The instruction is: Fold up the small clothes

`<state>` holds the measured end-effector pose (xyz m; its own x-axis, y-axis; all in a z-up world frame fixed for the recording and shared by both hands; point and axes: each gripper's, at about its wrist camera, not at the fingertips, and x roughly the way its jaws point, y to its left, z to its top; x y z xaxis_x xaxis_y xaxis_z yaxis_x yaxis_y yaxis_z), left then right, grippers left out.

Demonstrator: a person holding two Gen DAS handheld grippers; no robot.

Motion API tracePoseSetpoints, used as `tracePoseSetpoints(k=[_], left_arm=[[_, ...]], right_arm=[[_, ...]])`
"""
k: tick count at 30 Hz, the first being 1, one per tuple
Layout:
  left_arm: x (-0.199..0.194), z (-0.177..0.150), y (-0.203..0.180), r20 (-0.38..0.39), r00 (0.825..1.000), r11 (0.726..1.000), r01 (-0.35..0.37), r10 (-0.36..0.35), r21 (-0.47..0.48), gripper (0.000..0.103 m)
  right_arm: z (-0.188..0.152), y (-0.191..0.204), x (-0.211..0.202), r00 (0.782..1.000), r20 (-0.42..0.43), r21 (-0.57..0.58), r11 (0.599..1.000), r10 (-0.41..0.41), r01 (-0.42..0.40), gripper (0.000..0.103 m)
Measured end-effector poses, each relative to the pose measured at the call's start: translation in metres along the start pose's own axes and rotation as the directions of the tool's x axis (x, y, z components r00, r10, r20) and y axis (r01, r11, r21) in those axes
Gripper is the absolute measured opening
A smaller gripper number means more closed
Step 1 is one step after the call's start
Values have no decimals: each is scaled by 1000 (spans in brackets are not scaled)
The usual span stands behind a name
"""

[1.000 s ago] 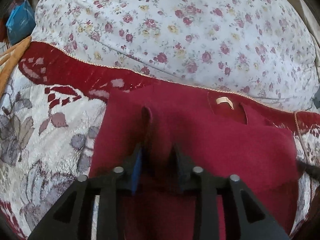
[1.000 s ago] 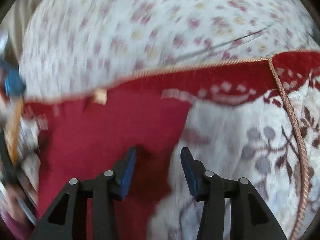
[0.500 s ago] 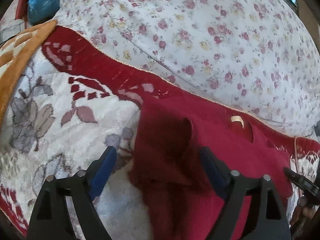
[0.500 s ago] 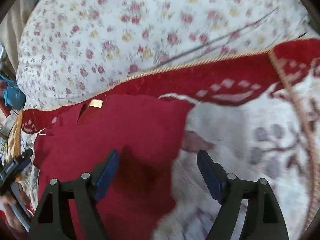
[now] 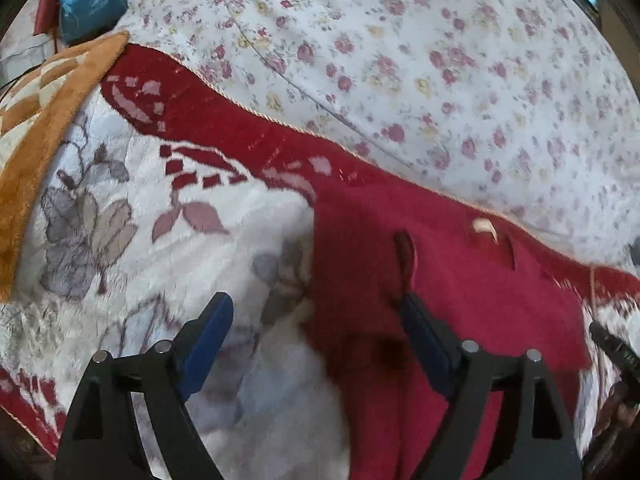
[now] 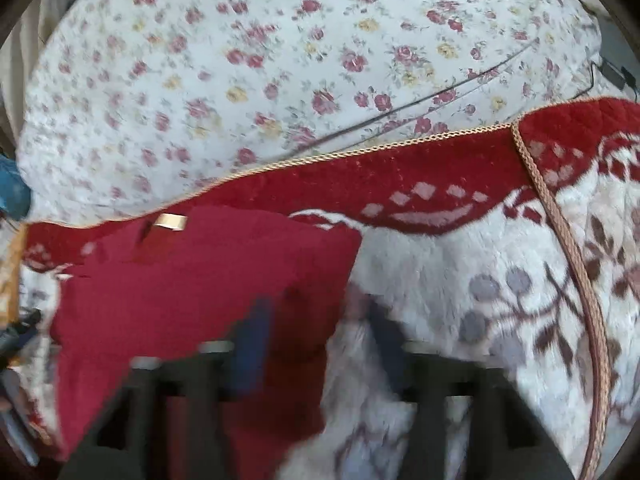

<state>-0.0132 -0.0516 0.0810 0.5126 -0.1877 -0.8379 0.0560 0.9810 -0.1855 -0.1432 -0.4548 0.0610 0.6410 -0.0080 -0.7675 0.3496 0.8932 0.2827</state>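
A small dark red garment [image 5: 460, 300] lies flat on a white and red floral blanket [image 5: 180, 248], a tan label [image 5: 484, 226] at its neck. My left gripper [image 5: 316, 332] stands open over the garment's left edge, one finger over the blanket and the other over the red cloth, pressing nothing. In the right wrist view the garment [image 6: 192, 288] fills the lower left. My right gripper [image 6: 320, 340] is blurred, its jaws opening, with the garment's right edge between them and no pad seen pressing on it. The right gripper's tip [image 5: 612, 344] shows at the left view's right edge.
Behind the blanket lies a rose-print bedsheet [image 6: 280, 60] with a thin dark cable [image 6: 460, 88] across it. An orange and cream plush blanket [image 5: 44, 120] sits at the far left, a blue bag [image 5: 92, 0] beyond it. A braided gold trim [image 6: 560, 232] edges the blanket.
My left gripper let go of a pinched fold of red cloth, opened wide and shifted left to the garment's edge. The right gripper's fingers spread apart and are now blurred with motion.
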Motion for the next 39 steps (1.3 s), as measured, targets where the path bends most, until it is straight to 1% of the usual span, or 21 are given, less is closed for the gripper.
tracePoseSetpoints(k=[5, 9, 11, 12, 13, 14, 15, 16, 17, 18, 21, 24, 26, 27, 28, 30, 33, 35, 36, 37, 39], left_arm=[[-3, -30, 0, -87, 995, 997, 50, -46, 54, 84], [11, -44, -10, -118, 993, 994, 26, -13, 105, 84], [17, -46, -11, -126, 992, 994, 13, 0, 105, 84], [19, -46, -12, -119, 993, 995, 7, 5, 104, 82], [20, -45, -12, -108, 994, 995, -4, 16, 102, 71], [20, -44, -11, -103, 994, 995, -9, 19, 95, 66], [19, -42, -8, -99, 995, 997, 0, 8, 81, 53], [17, -41, -6, -96, 995, 997, 12, -5, 73, 27], [15, -40, -5, -103, 994, 996, 46, -38, 71, 11], [12, -40, -4, -122, 989, 993, 97, -89, 61, 6], [7, -43, -10, -103, 993, 989, 66, -53, 129, 6], [-4, -37, 1, -93, 991, 989, 103, -93, 105, 6], [-4, -34, 9, -89, 993, 993, 86, -79, 81, 1], [1, -35, 12, -94, 995, 996, 36, -29, 78, 0], [4, -37, 14, -110, 994, 997, 29, -20, 73, 0], [3, -40, 18, -129, 989, 996, 76, -71, 35, 0], [-15, -43, 14, -90, 992, 994, 95, -90, 60, 2], [-29, -51, 12, -75, 991, 991, 112, -107, 68, 21], [-37, -58, 11, -67, 992, 991, 115, -111, 67, 43], [-43, -65, 10, -56, 992, 991, 113, -110, 69, 58], [-51, -78, 6, -45, 995, 991, 98, -94, 93, 61]], right_arm=[[-34, 5, -21, 995, -68, -24, 997, 72, -74, 74], [-55, 3, -20, 994, -85, -20, 997, 71, -73, 74], [-59, 7, -11, 993, -93, -25, 996, 79, -82, 74], [-61, 10, -4, 992, -98, -37, 996, 82, -86, 74], [-62, 15, 0, 992, -100, -49, 996, 73, -78, 72], [-64, 22, 3, 995, -88, -78, 996, 37, -44, 69], [-65, 27, 5, 997, -72, -111, 994, 8, -16, 65], [-66, 32, 7, 998, -58, -146, 989, -24, 15, 41], [-66, 36, 8, 998, -50, -173, 984, -43, 34, 19], [-66, 37, 7, 998, -55, -171, 985, -29, 19, 19], [-66, 42, -2, 997, -24, -232, 971, -68, 61, 15], [-66, 32, -9, 995, -26, -221, 972, -92, 84, 10], [-67, 23, -3, 993, -48, -195, 976, -106, 95, 9], [-67, 21, 0, 994, -57, -177, 981, -95, 83, 9], [-67, 21, -2, 994, -58, -170, 982, -90, 79, 9], [-65, 19, -11, 997, -58, -139, 990, -43, 34, 9], [-70, 16, -31, 997, -76, -94, 995, 27, -34, 19], [-78, 17, -42, 993, -98, -102, 992, 64, -75, 43], [-86, 18, -49, 990, -112, -111, 989, 81, -93, 49], [-92, 19, -54, 988, -122, -121, 987, 91, -106, 54], [-108, 21, -62, 984, -150, -153, 981, 96, -119, 55]])
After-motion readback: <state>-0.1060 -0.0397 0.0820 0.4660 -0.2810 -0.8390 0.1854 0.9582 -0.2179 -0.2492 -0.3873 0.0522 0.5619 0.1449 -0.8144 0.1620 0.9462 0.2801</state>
